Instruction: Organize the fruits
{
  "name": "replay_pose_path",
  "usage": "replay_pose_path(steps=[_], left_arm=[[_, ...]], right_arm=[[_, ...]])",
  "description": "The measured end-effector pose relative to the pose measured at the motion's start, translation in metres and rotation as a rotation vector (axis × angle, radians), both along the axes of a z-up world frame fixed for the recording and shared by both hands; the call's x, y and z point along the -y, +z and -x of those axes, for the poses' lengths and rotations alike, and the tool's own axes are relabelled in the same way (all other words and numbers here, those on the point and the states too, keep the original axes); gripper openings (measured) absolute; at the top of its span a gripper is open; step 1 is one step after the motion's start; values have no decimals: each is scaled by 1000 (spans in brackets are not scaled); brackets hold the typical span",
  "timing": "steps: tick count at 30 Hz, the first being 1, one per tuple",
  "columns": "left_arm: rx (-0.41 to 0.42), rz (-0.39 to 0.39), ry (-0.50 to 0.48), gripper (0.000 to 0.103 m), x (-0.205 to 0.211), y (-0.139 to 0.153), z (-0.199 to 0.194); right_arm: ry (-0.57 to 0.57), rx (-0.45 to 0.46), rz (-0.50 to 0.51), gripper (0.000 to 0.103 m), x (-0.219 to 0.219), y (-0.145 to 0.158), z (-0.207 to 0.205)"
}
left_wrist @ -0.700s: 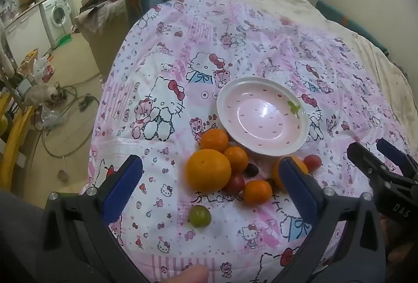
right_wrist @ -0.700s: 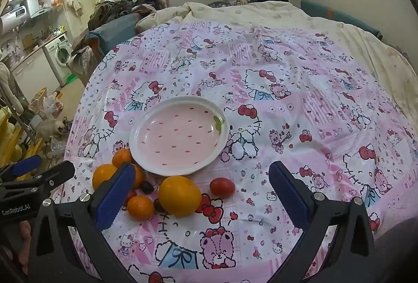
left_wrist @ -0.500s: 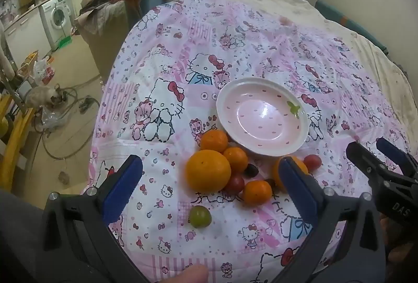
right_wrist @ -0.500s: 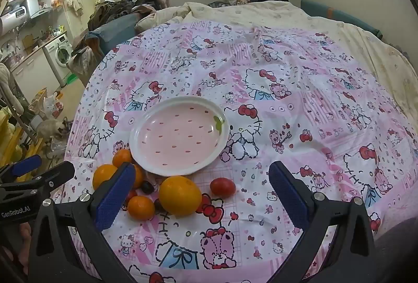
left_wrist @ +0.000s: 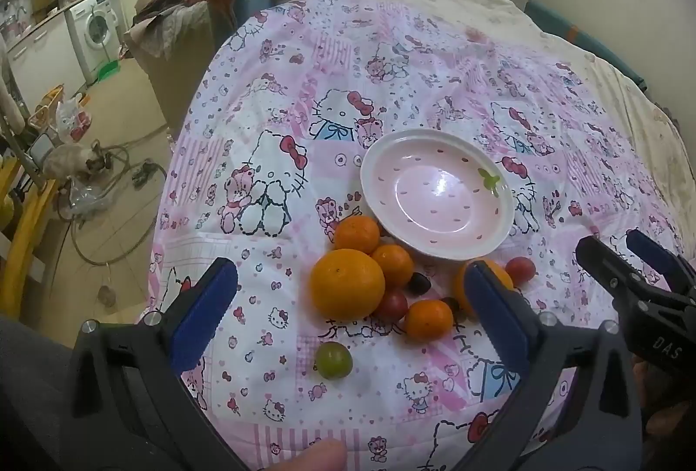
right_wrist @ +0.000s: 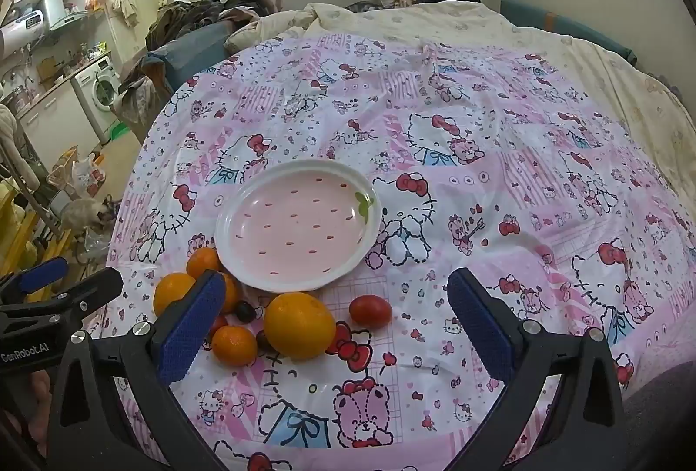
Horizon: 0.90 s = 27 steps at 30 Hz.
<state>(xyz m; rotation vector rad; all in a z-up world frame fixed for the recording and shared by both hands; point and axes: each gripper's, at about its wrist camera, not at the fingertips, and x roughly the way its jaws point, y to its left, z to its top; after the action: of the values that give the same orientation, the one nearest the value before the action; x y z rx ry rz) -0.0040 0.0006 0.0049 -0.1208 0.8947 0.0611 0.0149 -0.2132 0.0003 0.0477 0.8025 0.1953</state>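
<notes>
A pink strawberry-print plate (left_wrist: 369, 184) (right_wrist: 226, 218) lies empty on the Hello Kitty bedspread (left_wrist: 269, 114). Just in front of it is a cluster of fruit: a large orange (left_wrist: 347, 284) (right_wrist: 300, 325), several small oranges (left_wrist: 356, 234) (right_wrist: 233, 345), a red tomato (left_wrist: 520, 268) (right_wrist: 369, 310), a dark grape (left_wrist: 419, 283) (right_wrist: 245, 311) and, nearer, a green fruit (left_wrist: 333, 360). My left gripper (left_wrist: 350, 273) (right_wrist: 82, 273) hovers open above the cluster's left side, holding nothing. My right gripper (right_wrist: 337, 283) (left_wrist: 611, 242) hovers open over its right side, also holding nothing.
The bedspread drops off at the left to a floor with cables, bags and a cat (left_wrist: 74, 162). Piled clothes (right_wrist: 200, 14) lie beyond the bed's far left corner, and a washing machine (left_wrist: 95, 27) stands further left. A fingertip (left_wrist: 322, 458) shows at the bottom.
</notes>
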Motion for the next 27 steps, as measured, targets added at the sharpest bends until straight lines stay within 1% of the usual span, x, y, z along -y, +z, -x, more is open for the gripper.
replay_pose_path(steps=[14,27], left_arm=[[1,-5,-3,103,0,-2,-1],[2,2,2,103,-1,-5,-2]], right_arm=[[-3,-5,-7,103,2,2,-2],[-2,-7,-2,103,0,-3,-2]])
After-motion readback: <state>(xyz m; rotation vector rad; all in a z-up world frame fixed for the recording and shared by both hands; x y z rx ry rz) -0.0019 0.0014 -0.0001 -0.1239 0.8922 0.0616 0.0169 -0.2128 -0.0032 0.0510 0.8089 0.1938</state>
